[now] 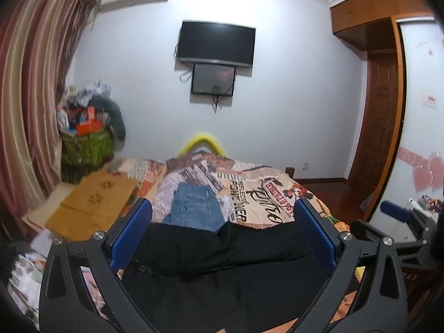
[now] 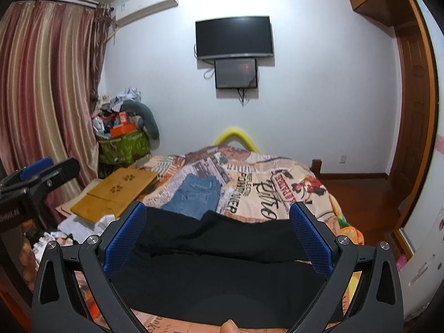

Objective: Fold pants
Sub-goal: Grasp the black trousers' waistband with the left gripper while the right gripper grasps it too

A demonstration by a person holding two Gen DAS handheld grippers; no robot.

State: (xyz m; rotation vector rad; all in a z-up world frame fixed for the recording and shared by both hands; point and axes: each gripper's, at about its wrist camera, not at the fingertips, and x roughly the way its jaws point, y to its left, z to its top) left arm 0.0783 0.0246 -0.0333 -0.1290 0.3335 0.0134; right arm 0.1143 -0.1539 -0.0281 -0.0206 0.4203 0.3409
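Black pants (image 1: 222,252) lie spread across the near part of the bed, with loose folds; they also fill the lower middle of the right wrist view (image 2: 222,255). My left gripper (image 1: 222,216) is open above the pants, its blue pads wide apart and nothing between them. My right gripper (image 2: 217,216) is open above the pants too, empty. The right gripper shows at the right edge of the left wrist view (image 1: 396,213); the left gripper shows at the left edge of the right wrist view (image 2: 41,172).
Folded blue jeans (image 1: 194,208) lie just beyond the pants on the patterned bedspread (image 1: 263,191). A tan board (image 1: 94,205) rests on the bed's left side. A cluttered green basket (image 1: 86,147) and curtains stand at left. A wooden door (image 1: 380,122) is at right.
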